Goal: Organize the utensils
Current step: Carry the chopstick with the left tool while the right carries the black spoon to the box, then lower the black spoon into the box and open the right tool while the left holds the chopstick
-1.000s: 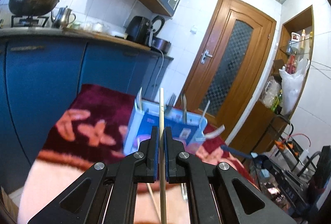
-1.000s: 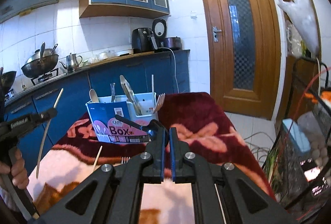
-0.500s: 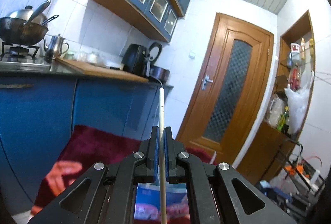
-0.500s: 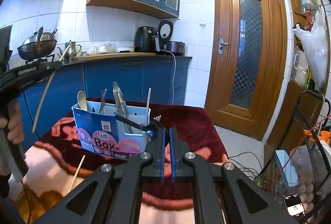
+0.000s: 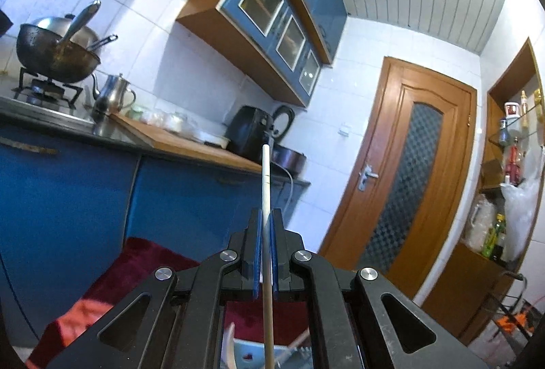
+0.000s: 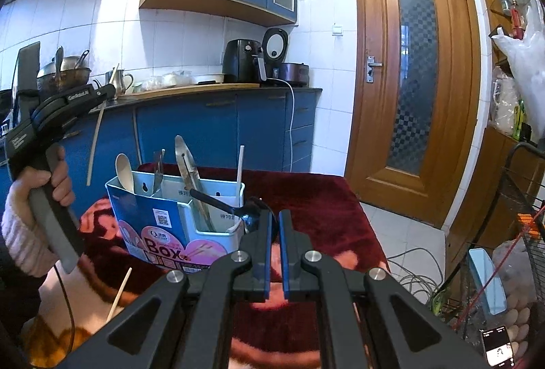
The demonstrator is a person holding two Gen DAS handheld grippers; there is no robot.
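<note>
Left gripper [image 5: 265, 226] clamped on a pale, slender chopstick [image 5: 265, 185], upright above the blue-and-white utensil box [image 6: 163, 226]. Right gripper [image 6: 275, 226] closed on a black spoon [image 6: 224, 207] beside the box.

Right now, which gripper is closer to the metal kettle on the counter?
Left. The left gripper, pinching a chopstick, is raised on the counter side, toward the kettle. The right gripper, holding a spoon, sits farther back beside the box.

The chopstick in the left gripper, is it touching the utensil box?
Apart. The right wrist view shows the chopstick, held by the left gripper, hanging in the air left of the utensil box.
</note>
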